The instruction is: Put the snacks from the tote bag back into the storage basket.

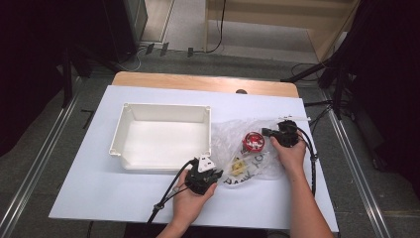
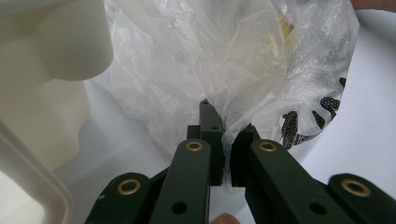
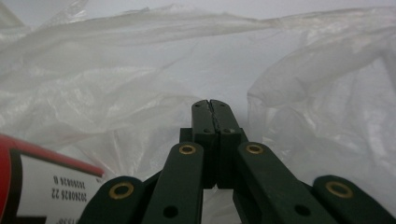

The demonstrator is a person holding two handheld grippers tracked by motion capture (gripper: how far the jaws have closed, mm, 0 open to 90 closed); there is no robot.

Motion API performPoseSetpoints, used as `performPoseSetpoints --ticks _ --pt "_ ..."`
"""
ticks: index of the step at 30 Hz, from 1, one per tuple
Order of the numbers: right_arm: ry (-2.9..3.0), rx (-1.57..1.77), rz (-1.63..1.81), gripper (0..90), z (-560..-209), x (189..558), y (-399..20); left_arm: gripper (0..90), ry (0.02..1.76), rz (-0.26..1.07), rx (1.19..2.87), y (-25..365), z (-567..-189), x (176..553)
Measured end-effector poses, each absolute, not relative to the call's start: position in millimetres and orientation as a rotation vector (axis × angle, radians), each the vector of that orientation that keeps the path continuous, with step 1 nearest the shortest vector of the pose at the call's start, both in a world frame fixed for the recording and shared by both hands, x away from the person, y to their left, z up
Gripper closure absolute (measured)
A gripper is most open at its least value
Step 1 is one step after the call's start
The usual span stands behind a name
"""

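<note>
Plastic bag point(image 1: 246, 148) on table point(image 1: 99, 188): thin, light, limp, slippery; film tears easily. Left gripper point(image 2: 223, 154) jaws clamped on bunched film fold between tips, good hold. Right gripper point(image 3: 213, 116) jaws together, empty, bag film just ahead.

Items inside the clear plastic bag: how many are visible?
2: a round red item near the bag's middle, and a small yellowish item nearer the left gripper. Crumpled film may hide more.

Grey floor point(image 1: 257, 64) around a white-topped wooden table point(image 1: 198, 82) — dark curtains point(image 1: 29, 59), pale wood beyond.
</note>
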State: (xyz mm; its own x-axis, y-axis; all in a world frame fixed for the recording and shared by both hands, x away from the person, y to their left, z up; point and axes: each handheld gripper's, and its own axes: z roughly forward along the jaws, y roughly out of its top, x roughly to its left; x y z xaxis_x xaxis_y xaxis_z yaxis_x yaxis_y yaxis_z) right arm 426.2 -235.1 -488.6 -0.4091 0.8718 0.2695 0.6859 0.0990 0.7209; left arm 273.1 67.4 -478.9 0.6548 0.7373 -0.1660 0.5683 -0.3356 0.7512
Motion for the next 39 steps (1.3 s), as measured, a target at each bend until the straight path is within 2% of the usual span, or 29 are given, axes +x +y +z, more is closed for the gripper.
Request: performPoseSetpoints --ticks 6,14,20,31,39 --pt "2.073 1.483 1.239 80.2 -469.6 406.3 -236.9 88.9 1.010 0.259 2.040 67.5 -478.9 273.0" --pt "1.931 1.430 1.316 71.8 -435.8 349.5 -236.8 88.4 1.010 0.263 2.044 67.6 -478.6 272.9" --pt "1.961 1.460 1.282 76.6 -449.9 312.8 -233.6 88.2 1.011 0.266 2.048 67.3 -478.5 272.8" --pt "2.058 1.545 1.080 86.6 -488.6 304.1 -239.8 87.2 1.022 0.252 2.031 69.5 -478.5 273.7" --pt "2.081 1.512 1.046 88.6 -487.2 293.5 -244.5 87.2 1.023 0.250 2.028 69.7 -478.7 273.9"
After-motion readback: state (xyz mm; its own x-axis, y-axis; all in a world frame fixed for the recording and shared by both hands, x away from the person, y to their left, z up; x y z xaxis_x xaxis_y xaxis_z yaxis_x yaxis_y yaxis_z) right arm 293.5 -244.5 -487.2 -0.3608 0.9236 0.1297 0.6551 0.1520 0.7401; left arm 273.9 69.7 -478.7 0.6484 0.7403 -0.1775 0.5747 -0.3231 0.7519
